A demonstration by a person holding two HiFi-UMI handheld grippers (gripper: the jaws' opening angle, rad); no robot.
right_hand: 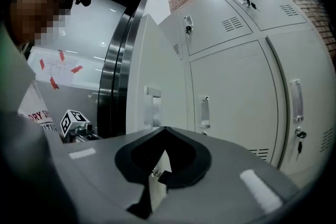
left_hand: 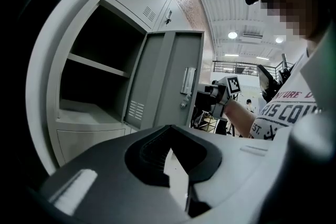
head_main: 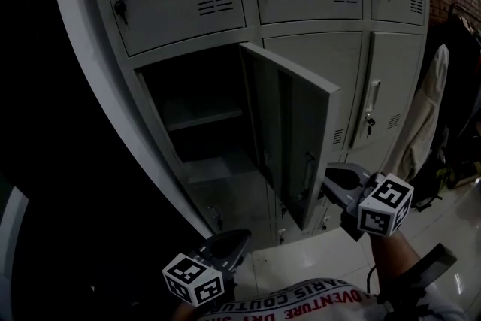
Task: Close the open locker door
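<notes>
The open locker door (head_main: 293, 139) is grey and stands swung out towards me from the middle row of a grey locker bank. Behind it the compartment (head_main: 199, 124) gapes dark, with one shelf inside. My right gripper (head_main: 328, 178) is shut and holds nothing. It sits low against the door's outer face near the free edge; contact is unclear. In the right gripper view the jaws (right_hand: 164, 134) point at the door's handle (right_hand: 153, 107). My left gripper (head_main: 242, 237) is shut and empty, low in front of the opening. In its own view the jaws (left_hand: 169, 134) face the door's (left_hand: 168, 76) inner side.
Closed lockers (head_main: 391, 94) with keys in their locks surround the open one. Clothing (head_main: 428, 116) hangs at the right by a brick wall. White floor tiles (head_main: 301, 259) lie below. A dark glass door frame (right_hand: 113, 65) stands to the left.
</notes>
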